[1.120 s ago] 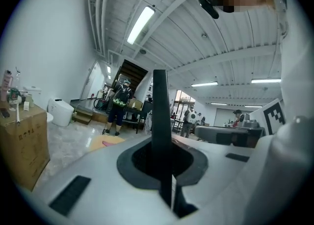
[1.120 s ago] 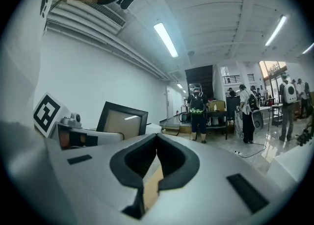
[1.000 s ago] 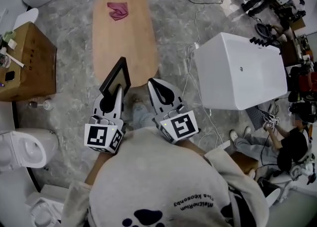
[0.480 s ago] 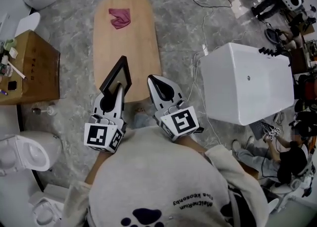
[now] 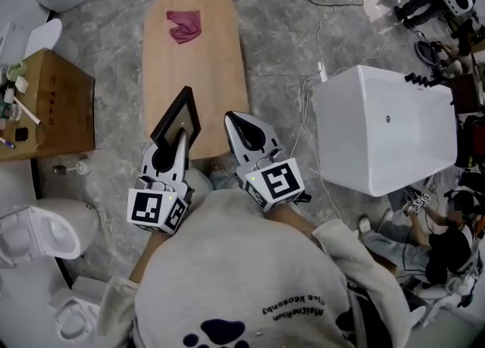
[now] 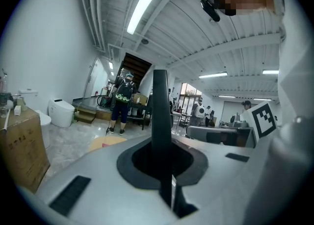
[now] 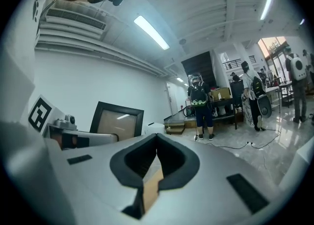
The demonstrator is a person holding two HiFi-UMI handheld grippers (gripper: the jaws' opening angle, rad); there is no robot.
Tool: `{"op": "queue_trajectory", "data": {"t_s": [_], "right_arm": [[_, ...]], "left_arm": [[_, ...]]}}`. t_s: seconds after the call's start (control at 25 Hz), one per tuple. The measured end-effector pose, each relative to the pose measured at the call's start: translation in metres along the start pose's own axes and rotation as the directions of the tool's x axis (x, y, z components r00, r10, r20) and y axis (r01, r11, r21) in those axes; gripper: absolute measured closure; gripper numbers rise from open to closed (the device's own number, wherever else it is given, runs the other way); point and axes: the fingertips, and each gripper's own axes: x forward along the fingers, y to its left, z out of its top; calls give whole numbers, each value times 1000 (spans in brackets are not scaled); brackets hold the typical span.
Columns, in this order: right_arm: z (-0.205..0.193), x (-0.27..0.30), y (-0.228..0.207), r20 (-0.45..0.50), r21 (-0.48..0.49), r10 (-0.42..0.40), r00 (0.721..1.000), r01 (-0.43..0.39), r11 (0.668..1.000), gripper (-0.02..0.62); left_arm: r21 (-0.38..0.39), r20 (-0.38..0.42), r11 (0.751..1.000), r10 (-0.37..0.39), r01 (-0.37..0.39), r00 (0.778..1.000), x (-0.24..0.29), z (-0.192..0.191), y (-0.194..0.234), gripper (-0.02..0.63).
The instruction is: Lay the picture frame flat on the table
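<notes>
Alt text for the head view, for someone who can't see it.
The left gripper holds a black picture frame on edge in its shut jaws, seen against the near end of a wooden table. The right gripper beside it is shut and empty; a pink cloth lies at the table's far end.

Black picture frame (image 5: 178,117); light-wood table (image 5: 198,62); crimson cloth (image 5: 184,25); grey-veined floor (image 5: 280,43); white tub (image 5: 386,130); brown cardboard box (image 5: 53,104).
</notes>
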Motion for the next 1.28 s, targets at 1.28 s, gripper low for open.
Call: {"op": "queue_trajectory", "data": {"t_s": [1.28], "right_arm": [[-19, 23, -6, -129, -25, -30, 991, 27, 999, 584]], "left_arm": [[-84, -102, 991, -109, 101, 989, 14, -18, 33, 588]]}}
